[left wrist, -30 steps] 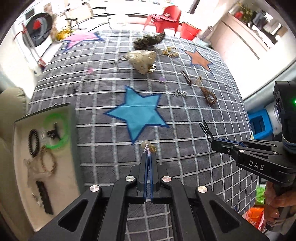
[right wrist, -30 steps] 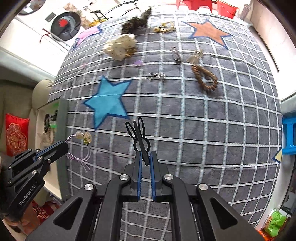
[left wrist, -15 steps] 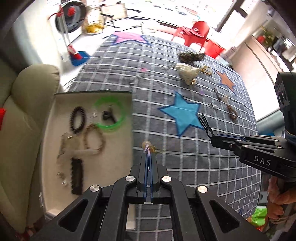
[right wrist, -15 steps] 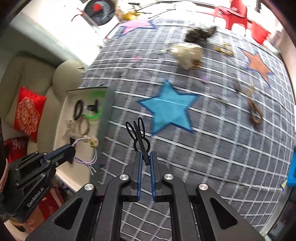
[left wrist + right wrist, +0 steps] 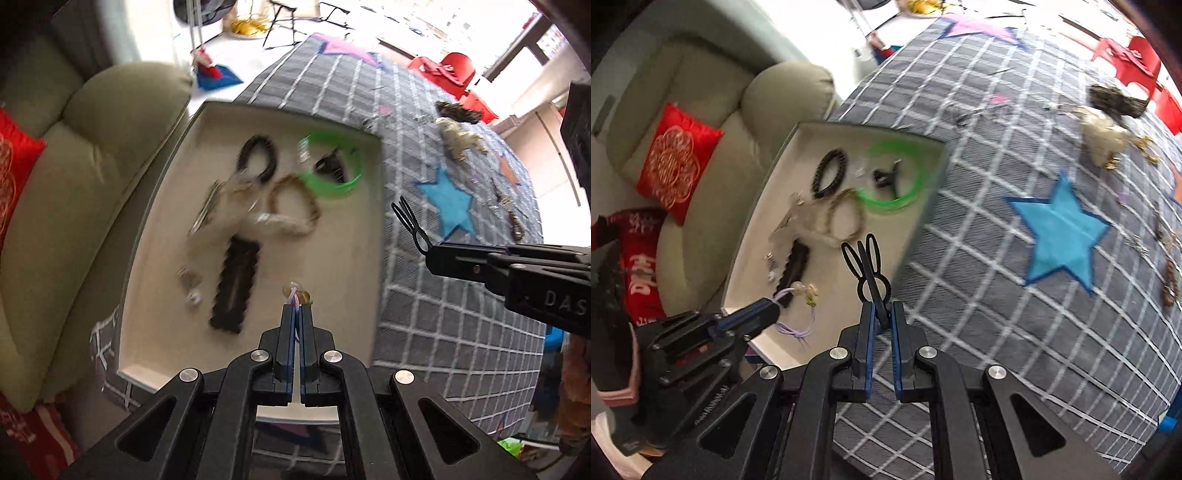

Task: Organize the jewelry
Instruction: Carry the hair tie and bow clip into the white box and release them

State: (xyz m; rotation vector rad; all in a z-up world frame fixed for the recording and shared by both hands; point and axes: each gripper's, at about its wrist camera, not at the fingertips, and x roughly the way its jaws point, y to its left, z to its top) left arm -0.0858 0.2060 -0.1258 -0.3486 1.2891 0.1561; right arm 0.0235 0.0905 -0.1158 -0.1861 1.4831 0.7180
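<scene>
"DAS" marks right tool [image 5: 428, 253] pinching black hairpin [image 5: 867, 271]; left tool [image 5: 297, 308] pinches beaded cord [image 5: 801, 295].

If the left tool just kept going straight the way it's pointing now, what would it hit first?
Probably the bare floor of the cream tray, just right of the black scalloped clip. The left tool, shut on a beaded cord charm, points steeply down there; depth is uncertain.
</scene>
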